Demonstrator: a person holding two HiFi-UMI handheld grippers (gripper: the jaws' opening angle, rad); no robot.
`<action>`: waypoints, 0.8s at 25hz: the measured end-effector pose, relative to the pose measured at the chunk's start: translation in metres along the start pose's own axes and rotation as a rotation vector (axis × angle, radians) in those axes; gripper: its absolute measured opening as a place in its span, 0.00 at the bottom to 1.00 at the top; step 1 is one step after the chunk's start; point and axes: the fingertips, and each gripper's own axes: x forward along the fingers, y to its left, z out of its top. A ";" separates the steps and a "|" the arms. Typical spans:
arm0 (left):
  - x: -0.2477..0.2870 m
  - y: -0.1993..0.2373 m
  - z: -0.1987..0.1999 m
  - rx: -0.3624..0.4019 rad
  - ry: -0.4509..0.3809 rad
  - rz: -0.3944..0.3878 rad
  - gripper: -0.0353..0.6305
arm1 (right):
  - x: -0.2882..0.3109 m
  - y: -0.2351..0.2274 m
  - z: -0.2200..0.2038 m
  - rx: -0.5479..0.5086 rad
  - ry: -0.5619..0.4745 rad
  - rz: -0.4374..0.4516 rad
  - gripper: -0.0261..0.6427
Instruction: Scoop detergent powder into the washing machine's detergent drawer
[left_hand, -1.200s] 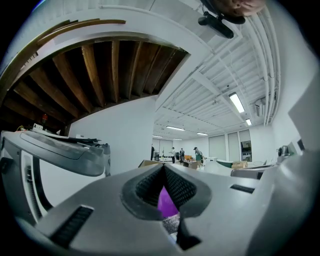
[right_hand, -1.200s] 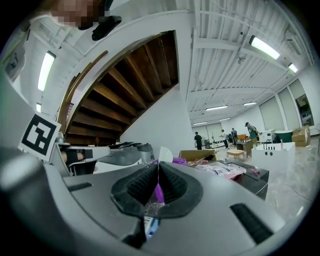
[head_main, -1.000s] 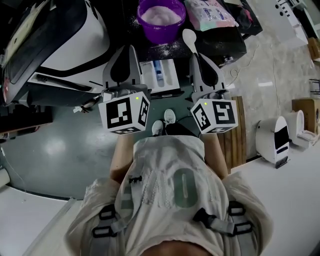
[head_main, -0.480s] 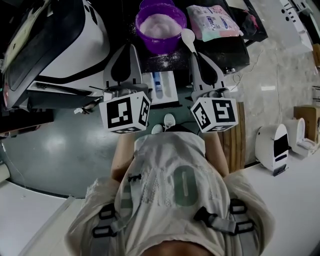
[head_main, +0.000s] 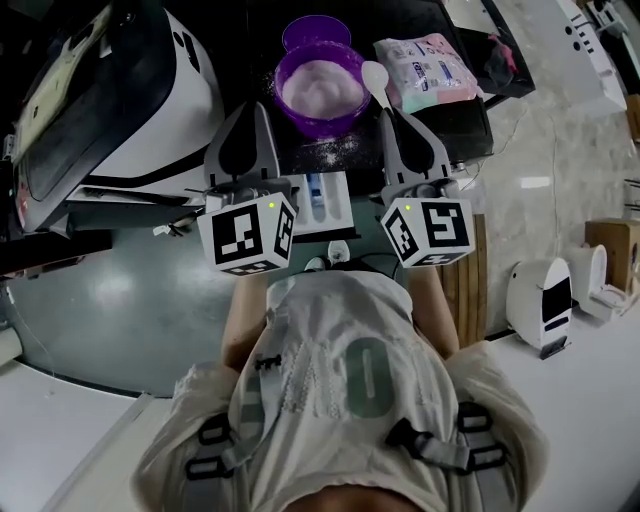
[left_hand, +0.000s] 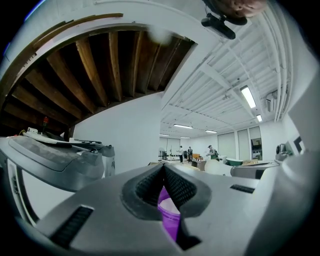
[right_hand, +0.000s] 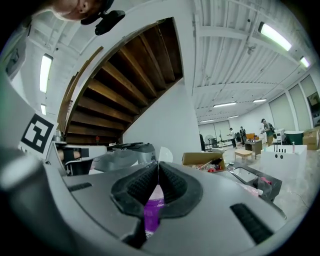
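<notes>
A purple bowl (head_main: 322, 88) of white detergent powder stands on a dark top just beyond both grippers; a sliver of this bowl (left_hand: 168, 215) (right_hand: 151, 210) shows through each pair of jaws. My right gripper (head_main: 391, 110) (right_hand: 158, 166) is shut on the handle of a white spoon (head_main: 375, 76), whose bowl (right_hand: 164, 154) sticks up past the jaw tips beside the purple bowl's right rim. My left gripper (head_main: 254, 108) (left_hand: 163, 168) is shut and empty, left of the bowl. The open white detergent drawer (head_main: 322, 196) lies below, between the two grippers.
The washing machine (head_main: 120, 95) fills the left side. A pink and white detergent packet (head_main: 428, 63) lies right of the bowl, with spilled powder (head_main: 335, 150) on the dark top. A wooden board (head_main: 472, 270) and a white device (head_main: 543, 300) stand at the right.
In the head view the bowl and packet have slid downward, closer to the gripper tips. Both grippers stay shut, and the spoon keeps its place in the right one.
</notes>
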 end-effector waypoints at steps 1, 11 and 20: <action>0.003 0.001 0.002 0.000 -0.001 0.001 0.08 | 0.003 -0.001 0.003 -0.008 -0.001 0.001 0.06; 0.016 -0.003 0.009 -0.011 -0.007 -0.011 0.08 | 0.012 -0.006 0.011 -0.021 0.009 -0.003 0.06; 0.019 0.003 0.005 -0.017 0.006 0.003 0.08 | 0.039 -0.007 0.021 -0.185 0.118 0.098 0.06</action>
